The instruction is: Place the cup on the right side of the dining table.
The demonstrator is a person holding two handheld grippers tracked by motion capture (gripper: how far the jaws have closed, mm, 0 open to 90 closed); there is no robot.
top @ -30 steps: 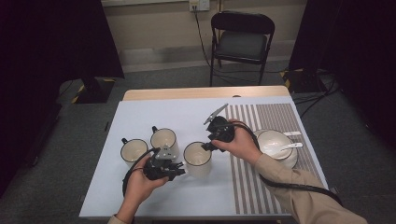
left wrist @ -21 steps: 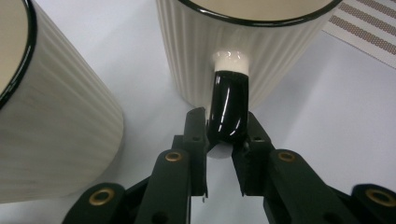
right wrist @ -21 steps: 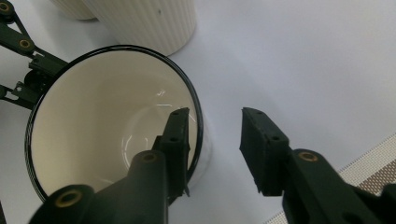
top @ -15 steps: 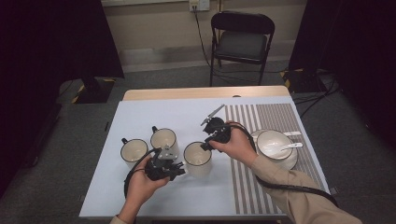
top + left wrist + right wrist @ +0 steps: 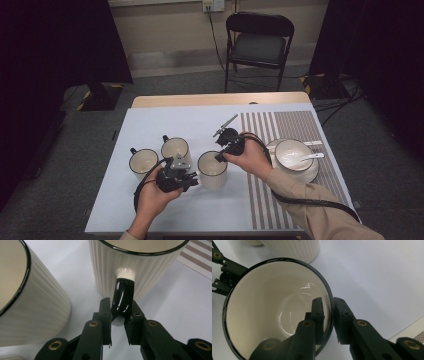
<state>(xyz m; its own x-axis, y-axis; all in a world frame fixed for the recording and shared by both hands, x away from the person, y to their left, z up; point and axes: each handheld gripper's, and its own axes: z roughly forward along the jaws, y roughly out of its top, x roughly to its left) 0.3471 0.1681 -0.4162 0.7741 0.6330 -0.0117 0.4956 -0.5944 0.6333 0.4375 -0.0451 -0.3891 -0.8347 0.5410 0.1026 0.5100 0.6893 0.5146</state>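
We have the middle mug [image 5: 212, 170] gripped from two sides at once, near the front centre of the surface [image 5: 150, 125]. The left gripper [image 5: 120, 315] has its jaws narrowed around the mug's glossy black handle [image 5: 123, 296], which points toward 9 o'clock, and the right gripper [image 5: 329, 317] has its jaws pinched on the rim [image 5: 331, 305] at about 2 o'clock, one jaw inside the cup and one outside. That double hold is where we see the risk. If our two hands move at different rates or in slightly different directions, the mug will twist between them, and the smooth glaze on the handle gives the left jaws little bite, so it could slide out and leave the cup hanging from a thin rim grip. A rim pinch alone, we judge, would let the mug swing or drop onto the surface. There is also crowding: a second mug [image 5: 176, 148] stands just beside at 10 o'clock, a third mug [image 5: 143, 161] sits farther left, and any sideways drag could knock them together. On the right, at 3 o'clock, the bowl [image 5: 291, 154] with its spoon [image 5: 314, 156] rests on a plate [image 5: 306, 176] on the striped mat [image 5: 285, 125], and a wide sweep of our right forearm could catch it.
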